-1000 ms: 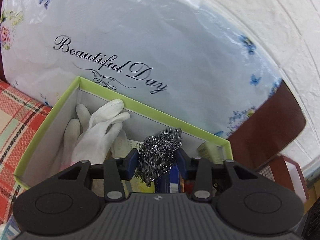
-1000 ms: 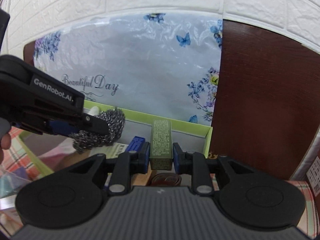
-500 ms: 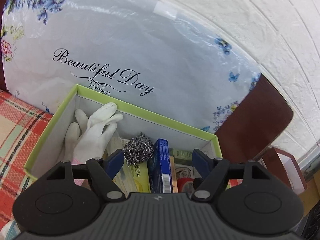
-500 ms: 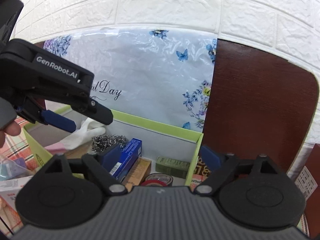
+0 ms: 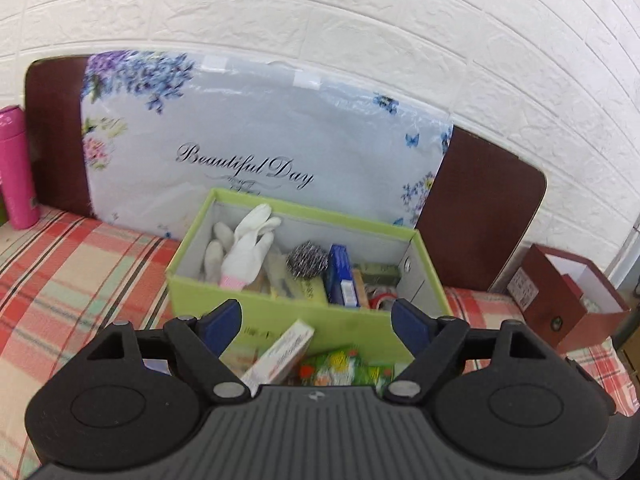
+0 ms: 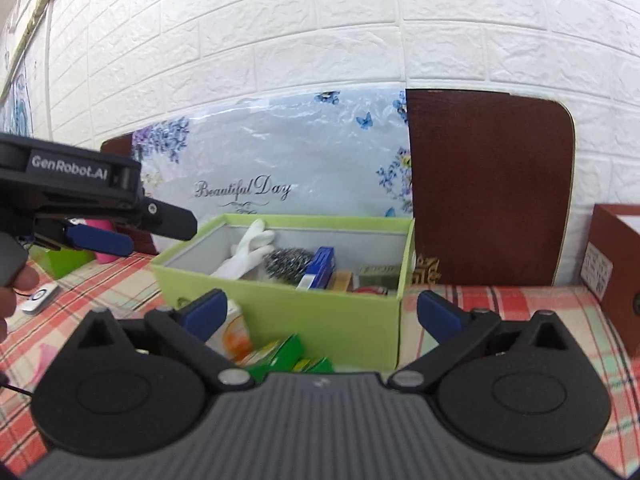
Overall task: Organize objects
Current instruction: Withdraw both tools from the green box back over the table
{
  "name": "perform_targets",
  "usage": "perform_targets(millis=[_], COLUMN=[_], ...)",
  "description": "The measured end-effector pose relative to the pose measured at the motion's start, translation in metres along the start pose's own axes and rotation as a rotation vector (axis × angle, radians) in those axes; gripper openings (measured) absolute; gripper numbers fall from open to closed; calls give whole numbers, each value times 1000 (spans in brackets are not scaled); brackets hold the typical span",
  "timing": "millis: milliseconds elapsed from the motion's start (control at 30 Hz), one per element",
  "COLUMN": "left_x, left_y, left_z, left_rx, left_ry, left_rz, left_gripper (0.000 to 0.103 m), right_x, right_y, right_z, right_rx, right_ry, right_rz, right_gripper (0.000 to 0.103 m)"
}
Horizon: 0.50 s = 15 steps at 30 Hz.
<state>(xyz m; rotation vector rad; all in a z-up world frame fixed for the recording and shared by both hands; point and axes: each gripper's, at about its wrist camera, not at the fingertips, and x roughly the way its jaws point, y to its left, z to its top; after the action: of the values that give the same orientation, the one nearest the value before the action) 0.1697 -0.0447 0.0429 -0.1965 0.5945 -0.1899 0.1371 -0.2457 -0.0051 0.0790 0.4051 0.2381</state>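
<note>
A light green open box (image 5: 280, 312) (image 6: 320, 320) stands on the plaid cloth. Inside lie a white glove (image 5: 248, 248) (image 6: 248, 252), a steel wool ball (image 5: 307, 260) (image 6: 288, 264), a blue box (image 5: 340, 276) (image 6: 320, 264) and a green box (image 5: 378, 272) (image 6: 378, 274). My left gripper (image 5: 316, 320) is open and empty, held back in front of the box; it also shows from the side in the right wrist view (image 6: 132, 232). My right gripper (image 6: 320, 314) is open and empty, in front of the box. A white carton (image 5: 280, 354) and green packets (image 5: 344, 368) (image 6: 288, 354) lie before the box.
A flowered "Beautiful Day" package (image 5: 260, 152) leans on a brown headboard (image 6: 488, 184) behind the box. A pink bottle (image 5: 14, 168) stands far left. A red-brown open box (image 5: 568, 296) sits at the right. A white remote (image 6: 40, 298) lies left.
Both grippers opened, leaving the steel wool ball and the green box in the green box, then pulled back and away from it.
</note>
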Motion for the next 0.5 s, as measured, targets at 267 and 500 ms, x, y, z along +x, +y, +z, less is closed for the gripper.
perform_targets(millis=[267, 500], left_x=[-21, -30], left_y=[10, 25], left_z=[-37, -61], left_rx=[10, 9], left_ry=[37, 67], left_rz=[49, 66], left_gripper=[85, 85], right_x=[-33, -49], right_y=[17, 19], right_z=[-35, -56], right_rx=[68, 104], right_ry=[56, 86], right_rz=[19, 8], right_gripper=[103, 103])
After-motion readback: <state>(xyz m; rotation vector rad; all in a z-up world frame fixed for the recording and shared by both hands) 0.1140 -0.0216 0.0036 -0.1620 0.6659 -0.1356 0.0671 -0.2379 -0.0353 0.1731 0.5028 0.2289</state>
